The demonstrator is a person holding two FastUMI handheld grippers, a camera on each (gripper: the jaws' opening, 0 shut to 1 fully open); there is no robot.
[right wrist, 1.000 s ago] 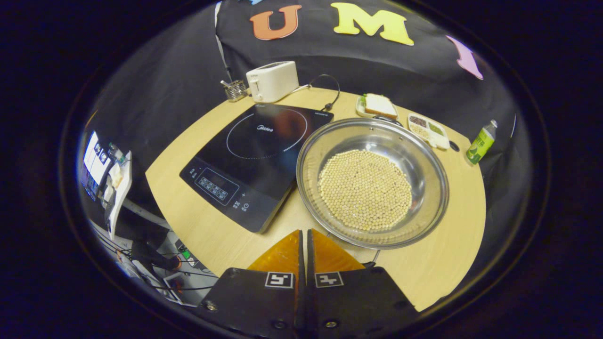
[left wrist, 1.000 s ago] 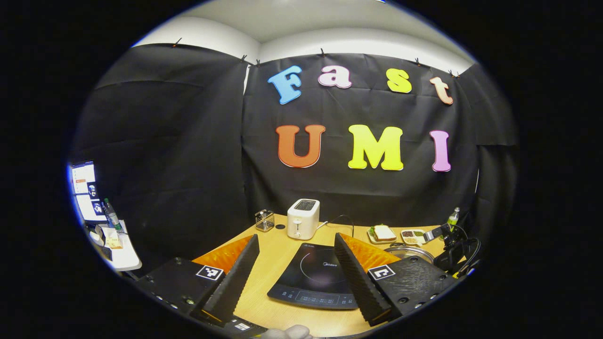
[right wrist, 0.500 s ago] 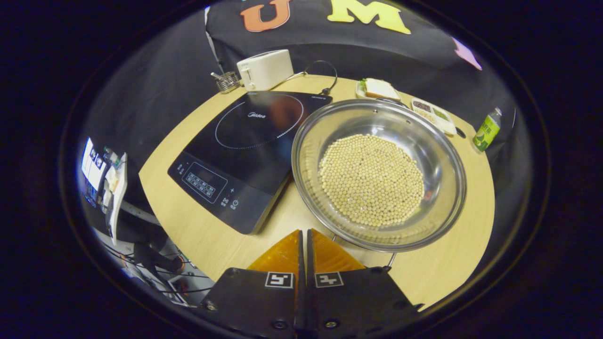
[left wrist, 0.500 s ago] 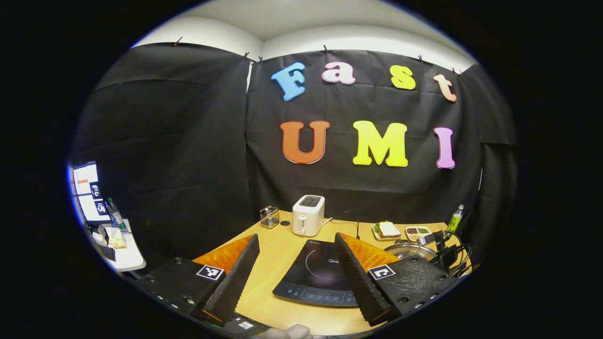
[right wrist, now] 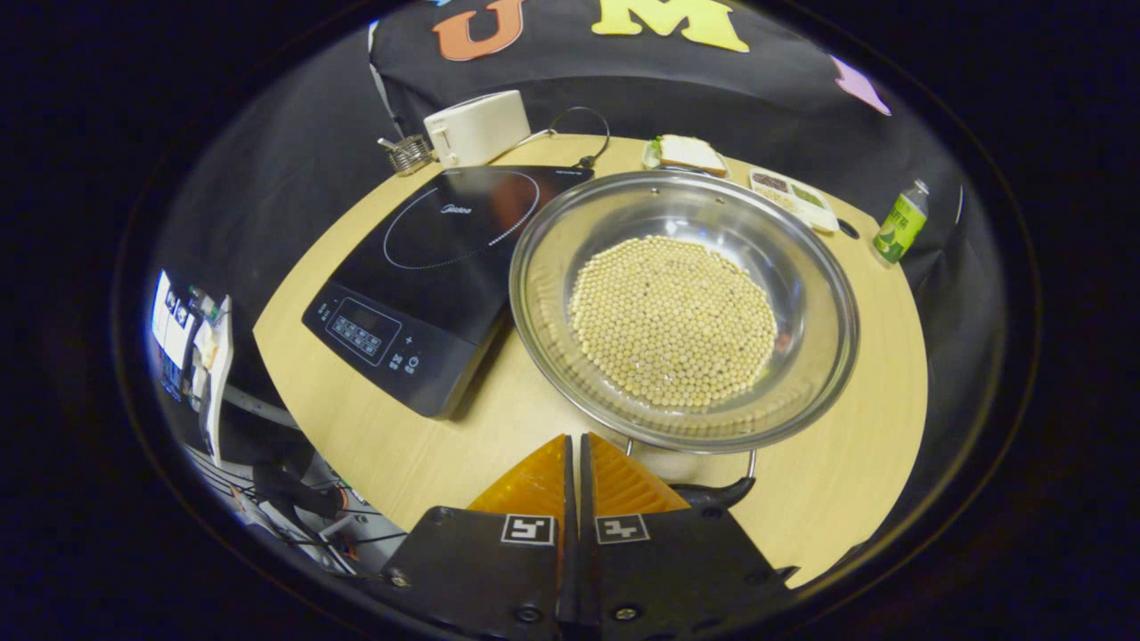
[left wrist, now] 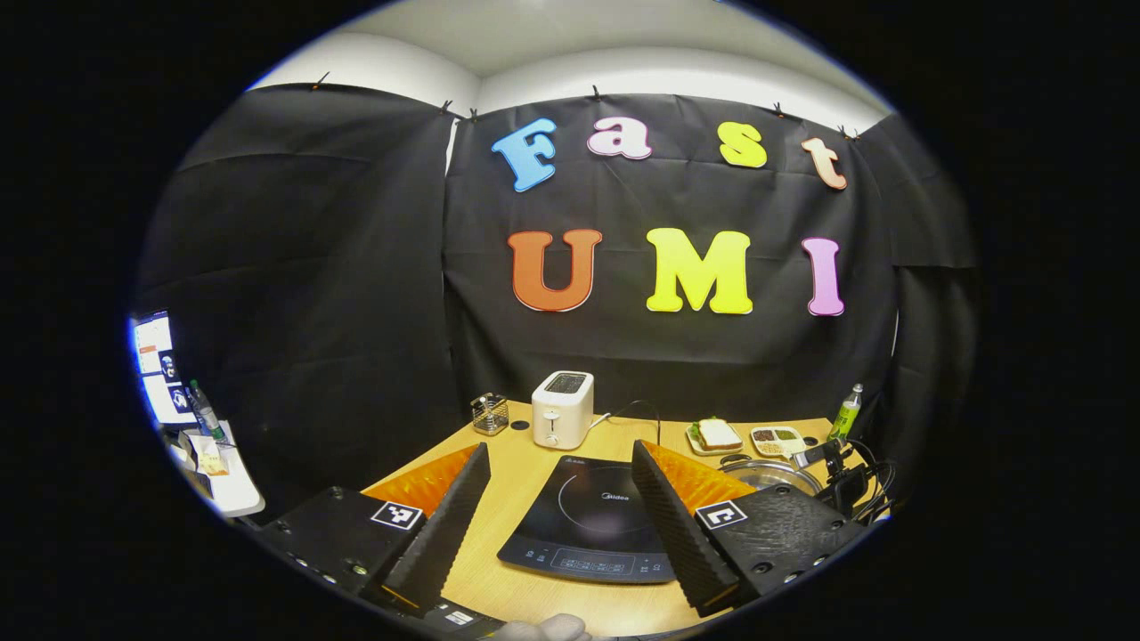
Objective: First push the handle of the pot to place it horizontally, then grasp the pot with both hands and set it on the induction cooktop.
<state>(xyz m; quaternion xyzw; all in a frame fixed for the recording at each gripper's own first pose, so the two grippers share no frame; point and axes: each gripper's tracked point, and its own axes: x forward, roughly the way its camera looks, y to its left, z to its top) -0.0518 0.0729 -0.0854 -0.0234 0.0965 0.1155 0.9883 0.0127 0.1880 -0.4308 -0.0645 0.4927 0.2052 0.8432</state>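
Wooden table (right wrist: 837, 481) bears pot (right wrist: 684, 307) beside induction cooktop (right wrist: 427, 276).

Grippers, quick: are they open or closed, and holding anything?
Left gripper: open, holding nothing.
Right gripper: closed, holding nothing, by the pot handle.

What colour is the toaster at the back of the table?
White. The toaster shows best in the left gripper view, standing behind the cooktop.
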